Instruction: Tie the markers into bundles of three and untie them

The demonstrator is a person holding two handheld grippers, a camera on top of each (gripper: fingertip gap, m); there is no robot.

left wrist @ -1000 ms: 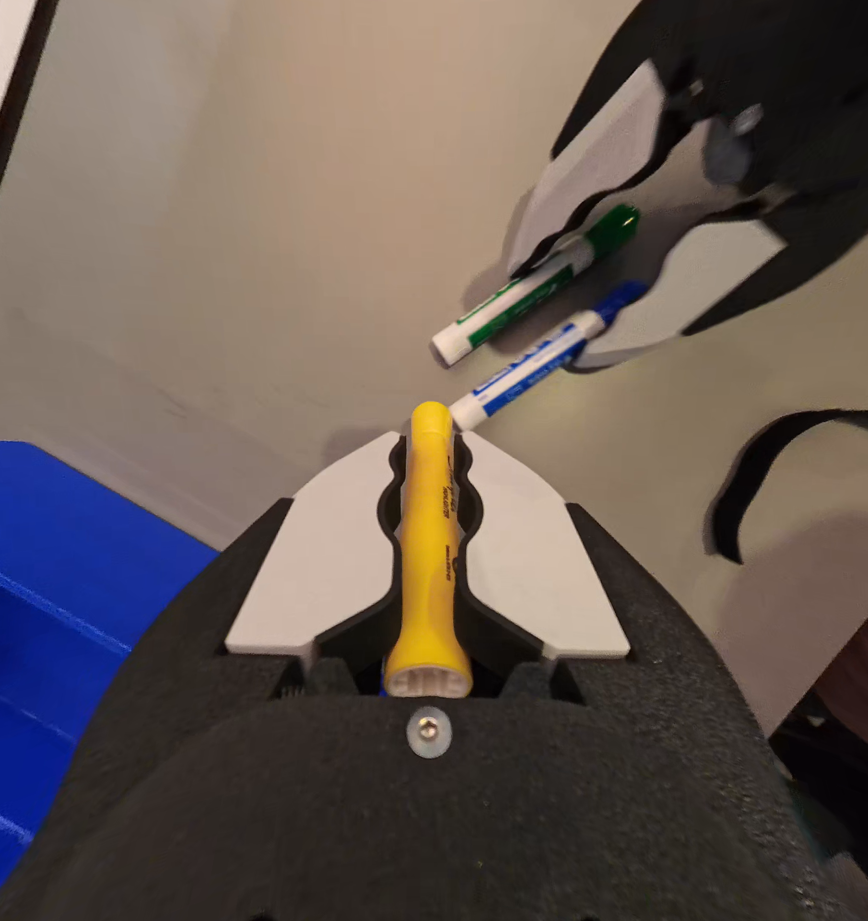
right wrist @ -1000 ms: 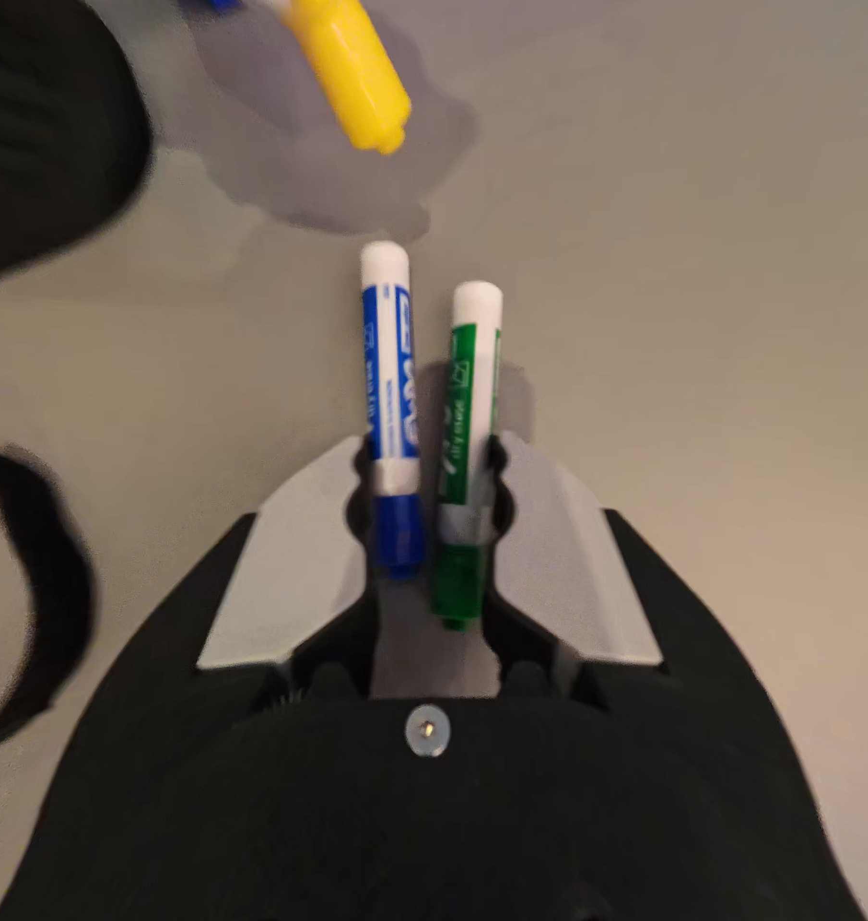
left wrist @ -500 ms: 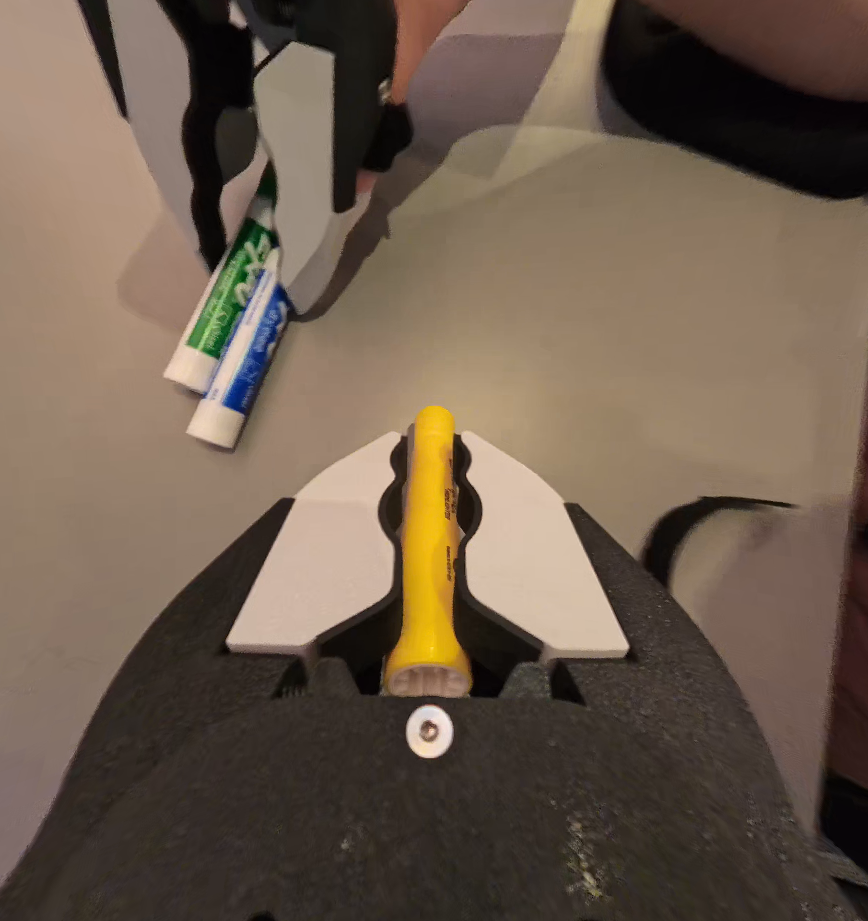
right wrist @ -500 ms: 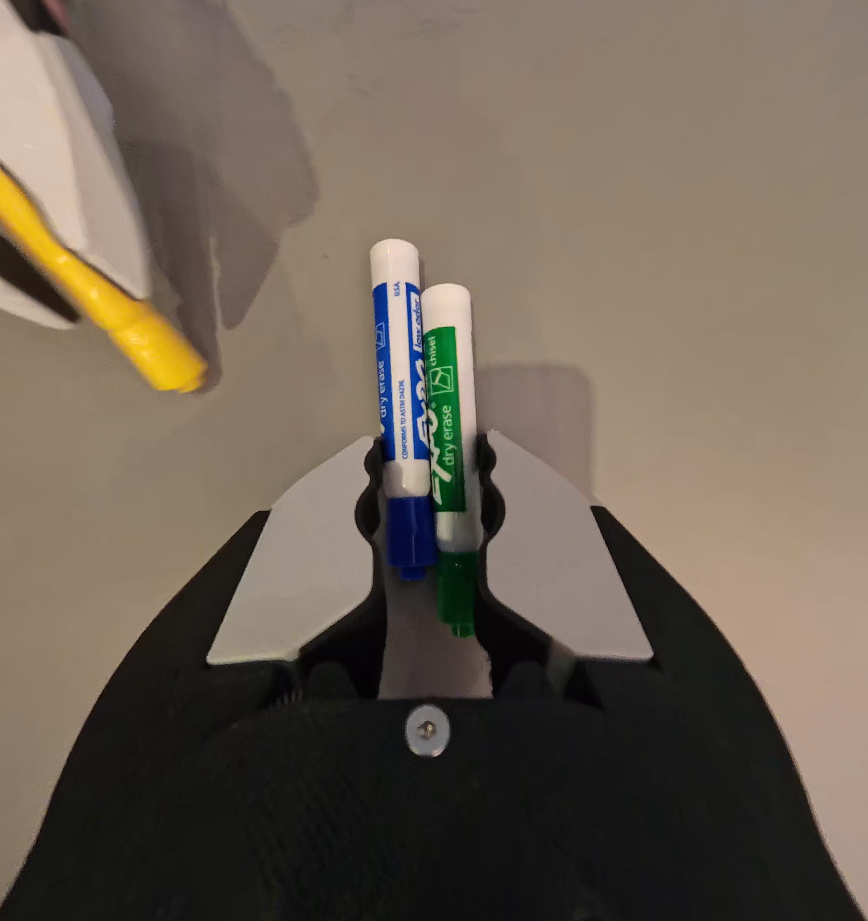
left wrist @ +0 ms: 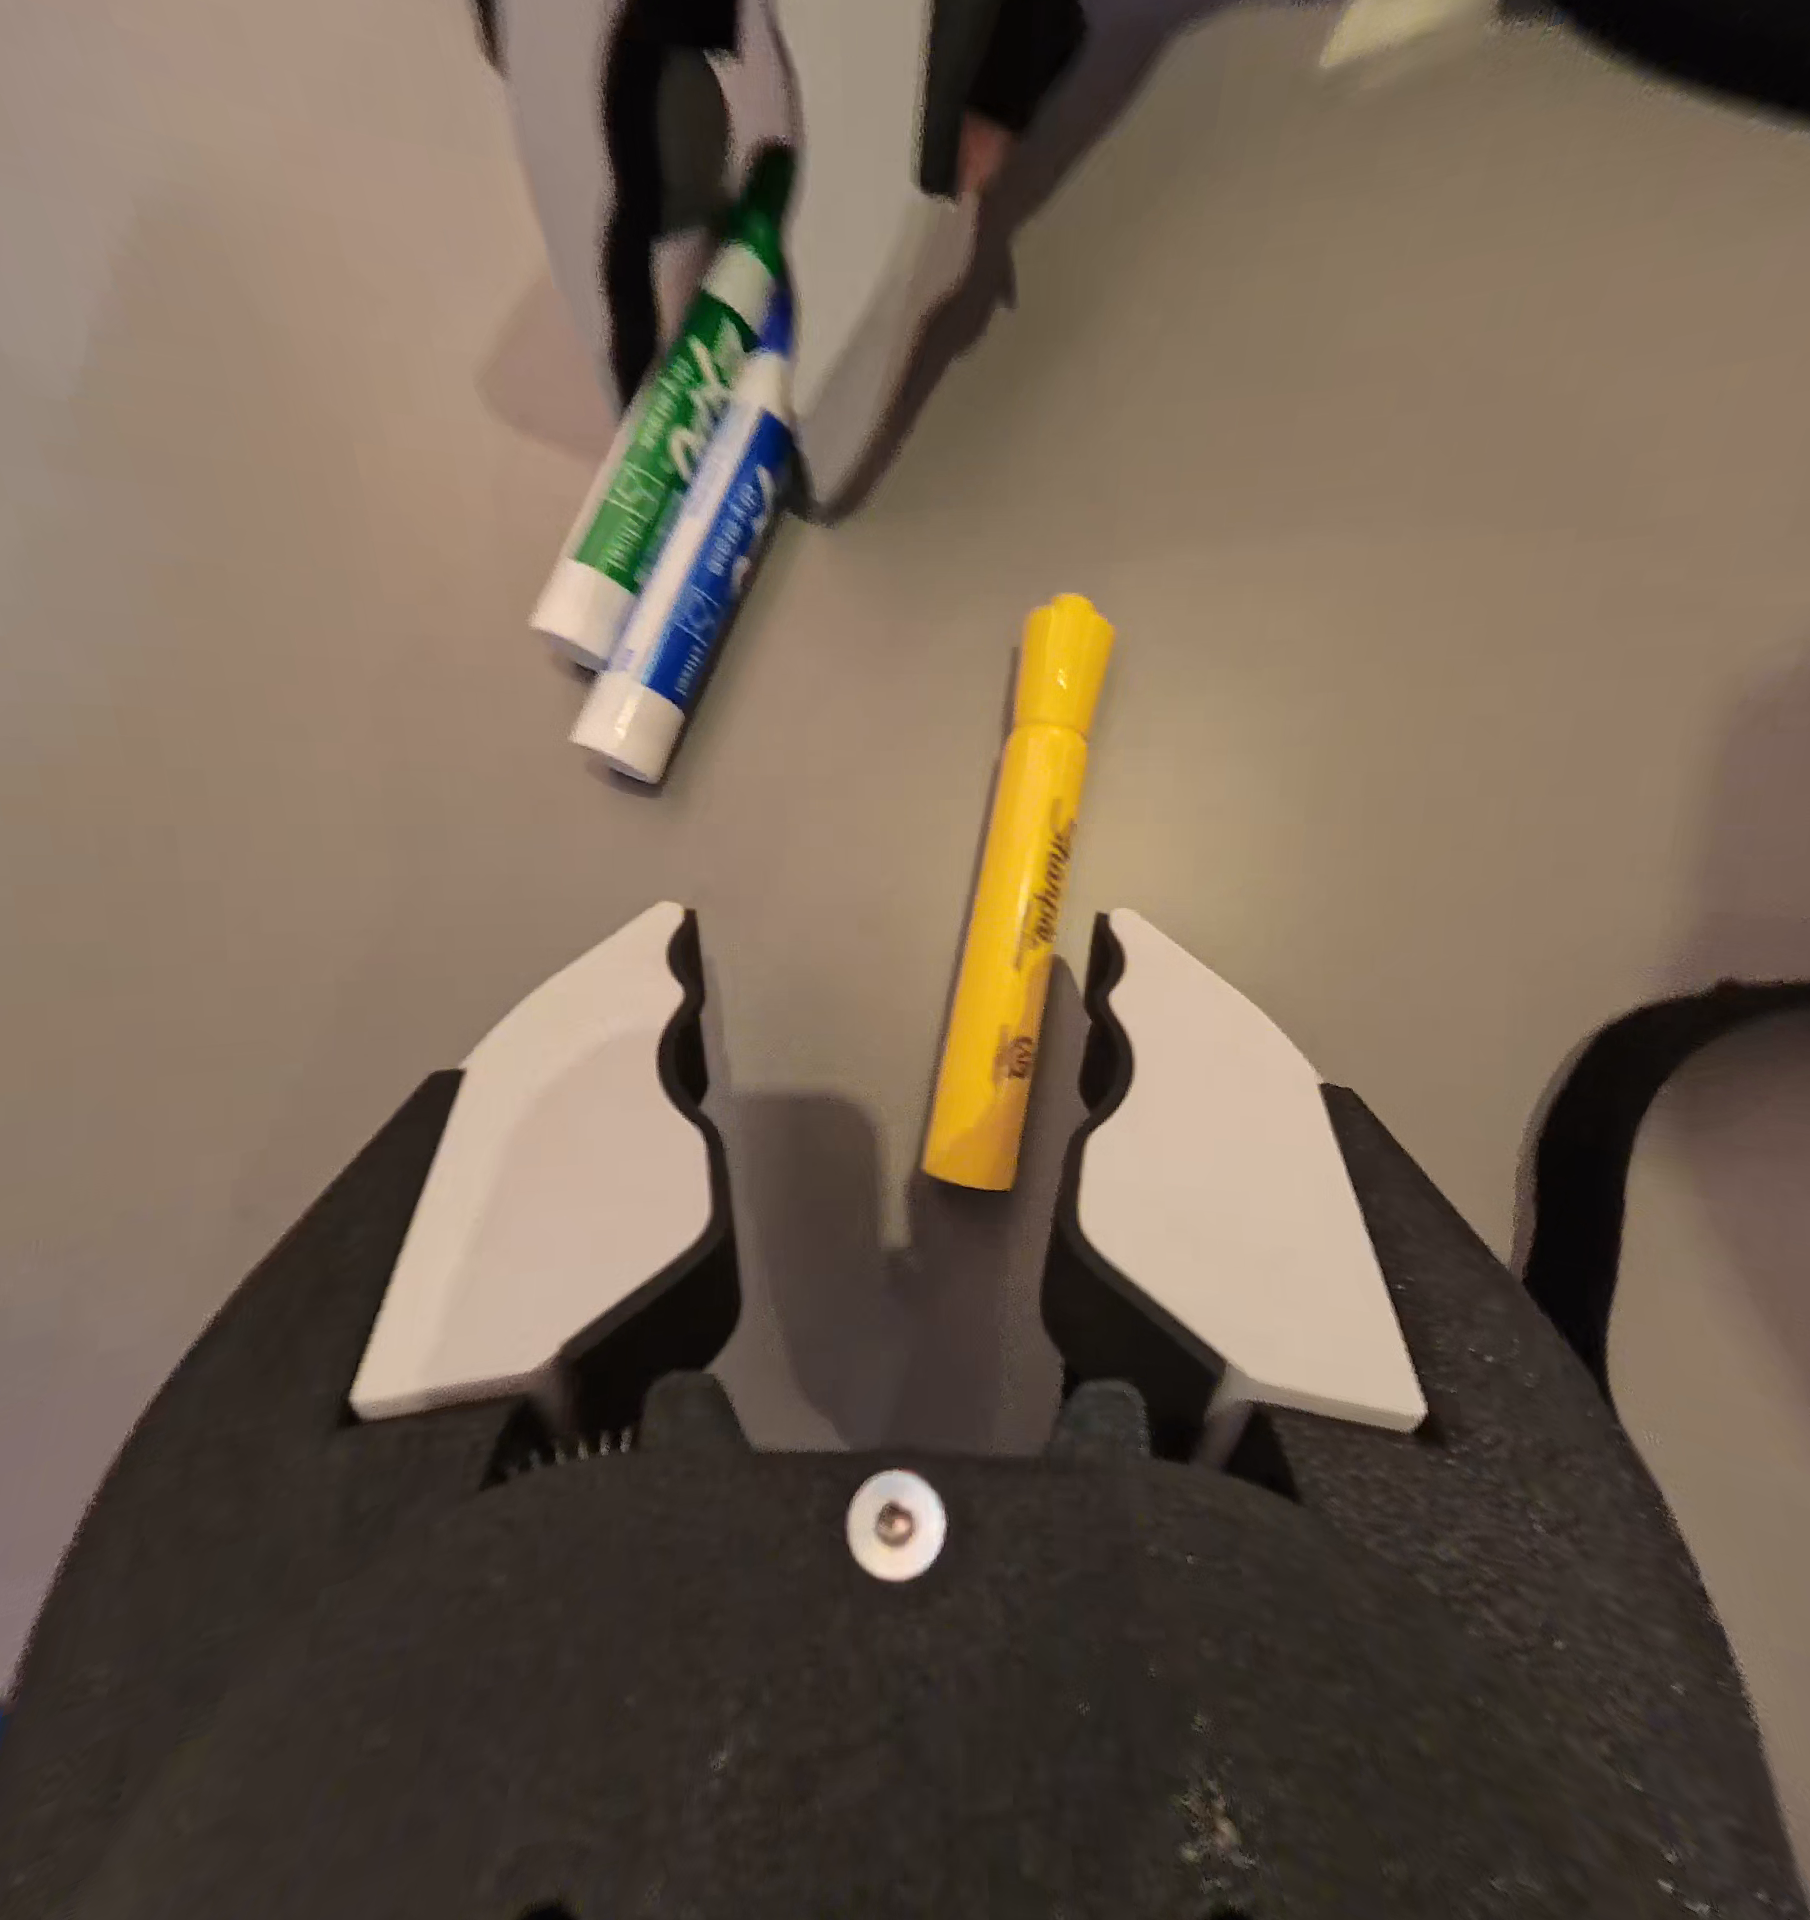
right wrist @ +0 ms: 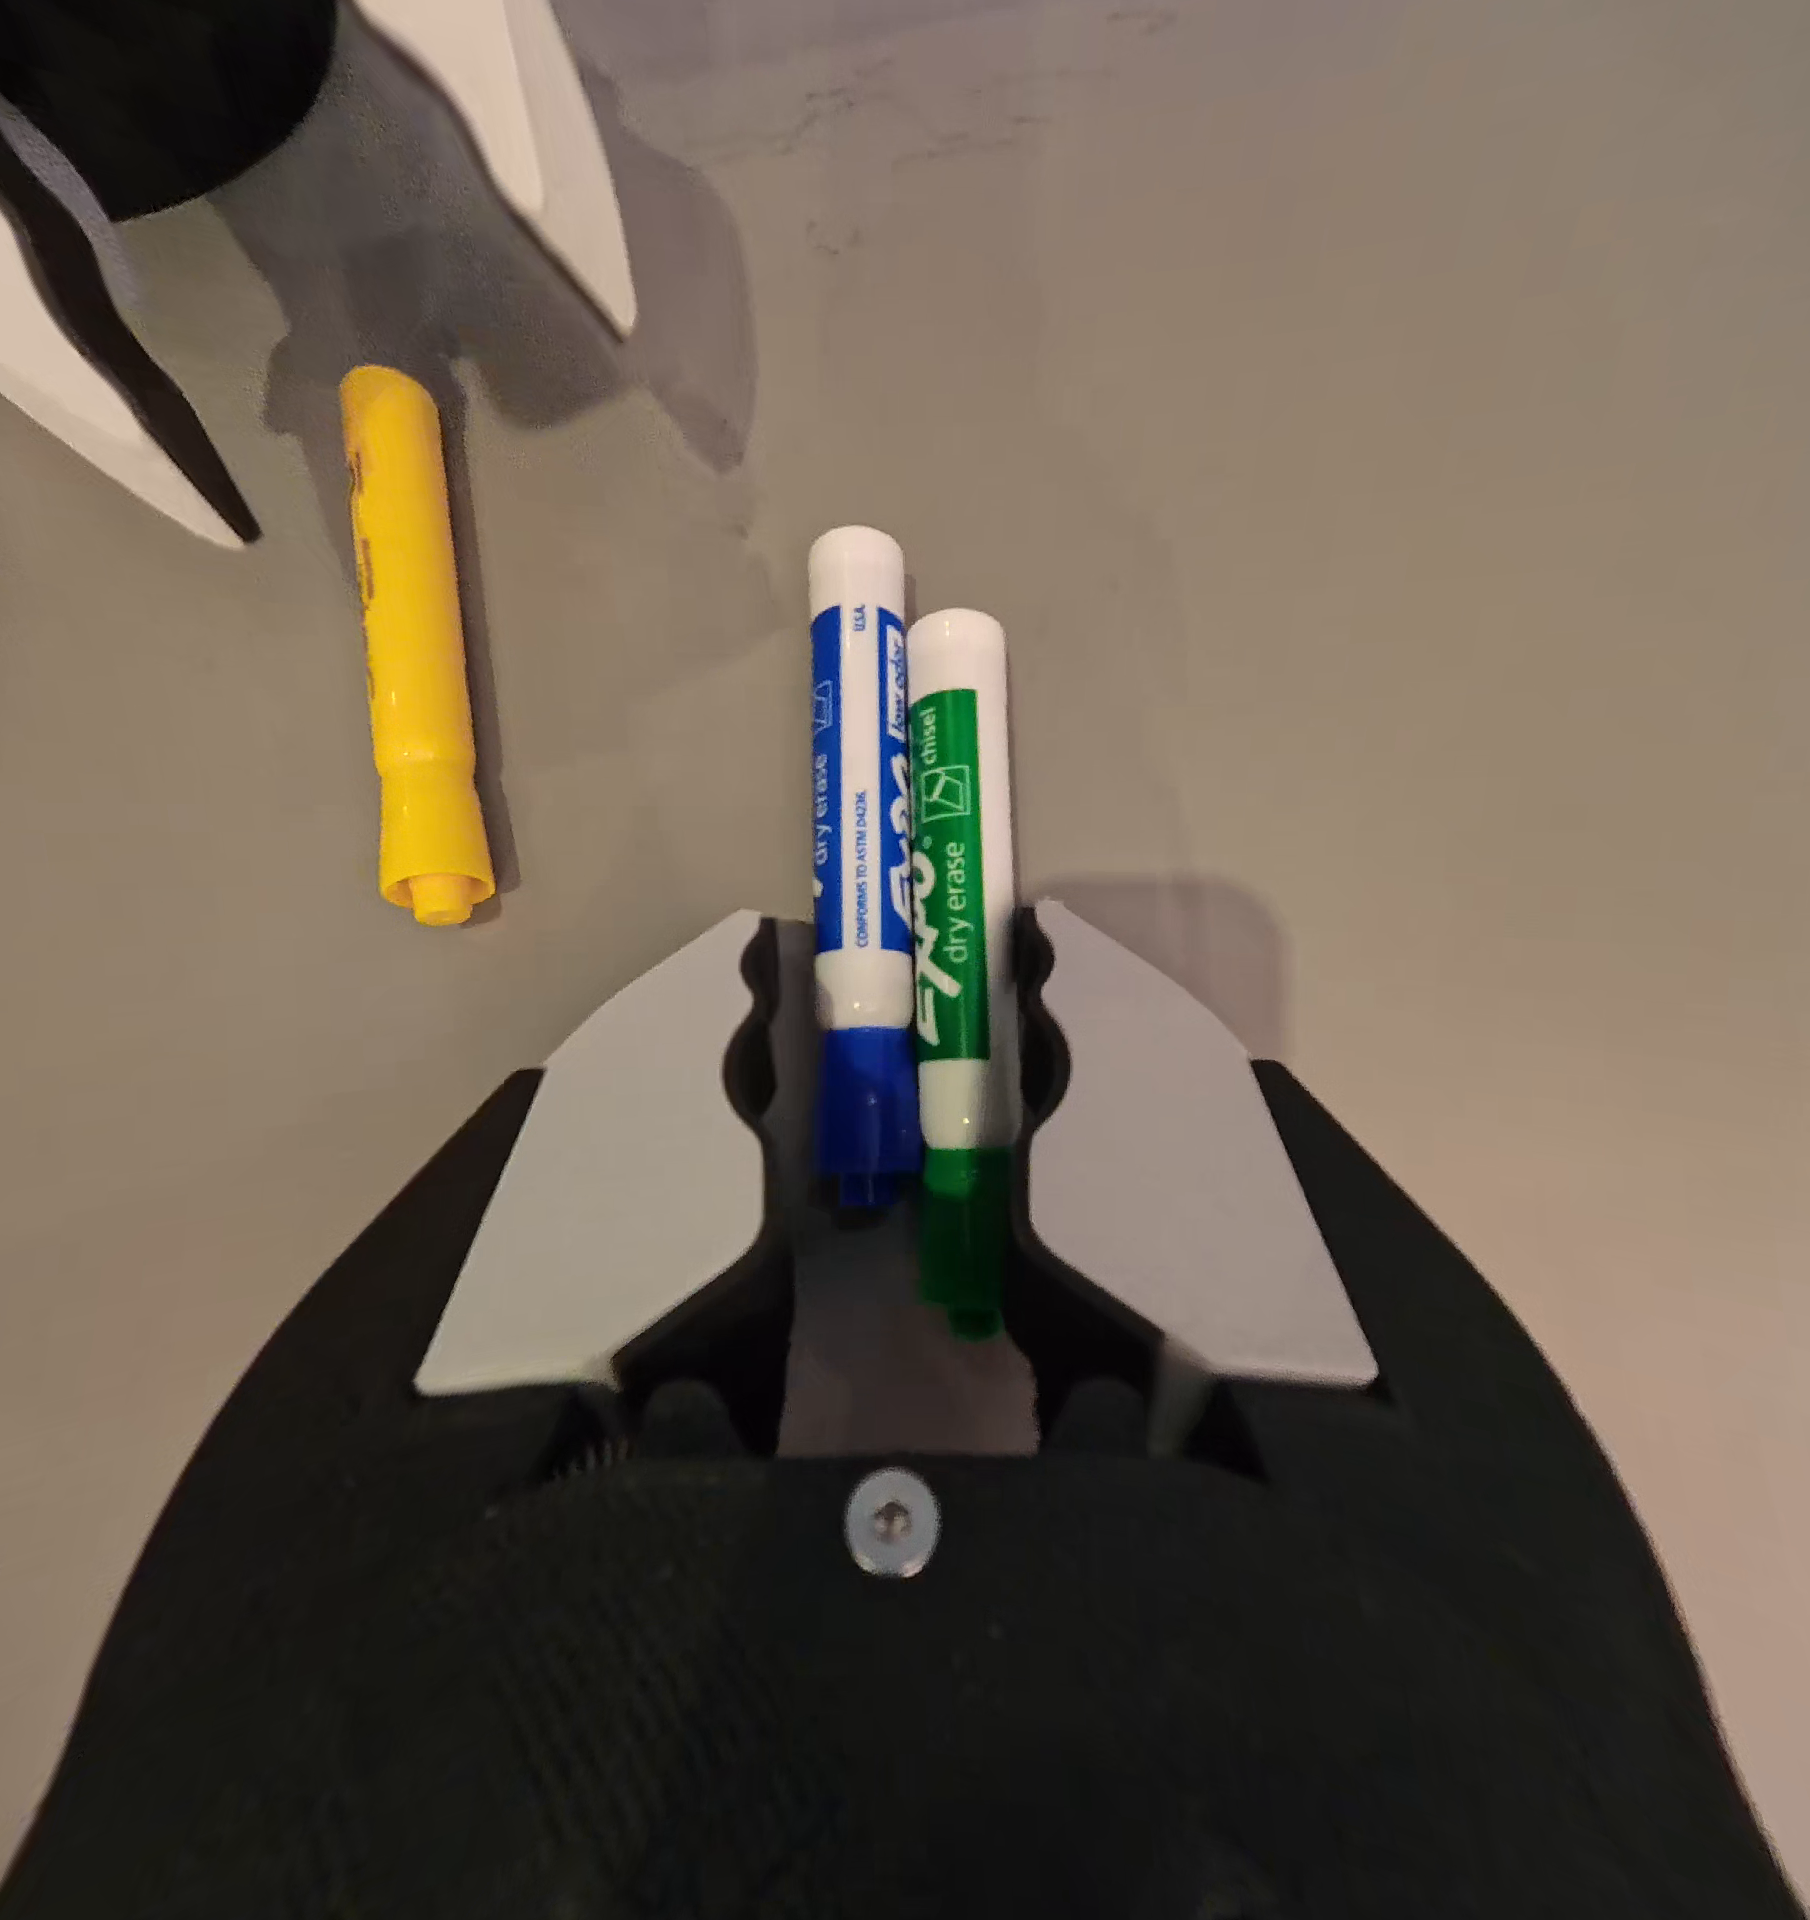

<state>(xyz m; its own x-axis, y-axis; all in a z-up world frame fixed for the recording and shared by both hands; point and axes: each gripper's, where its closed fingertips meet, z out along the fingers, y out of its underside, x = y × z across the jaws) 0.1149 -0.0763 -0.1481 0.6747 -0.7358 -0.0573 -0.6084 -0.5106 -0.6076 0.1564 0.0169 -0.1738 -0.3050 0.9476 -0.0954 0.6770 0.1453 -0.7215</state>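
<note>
The yellow marker [left wrist: 1026,894] lies on the table [left wrist: 1400,623], its long axis nearly parallel to the blue marker [right wrist: 859,831] and green marker [right wrist: 958,883], just beside them. The left gripper [left wrist: 893,920] is spread empty, nearest the yellow marker; the right gripper [right wrist: 896,914] straddles the pair, jaws slack.

Grey table [left wrist: 1400,520] bore yellow marker [left wrist: 1026,894] lying flat, apart from blue marker [right wrist: 859,790] and green marker [right wrist: 958,862] touching side by side; black strap [left wrist: 1607,1101] at edge

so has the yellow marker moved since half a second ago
Yes. The yellow marker has left the left tongs, now open, and lies on the table, right of the blue marker.
</note>
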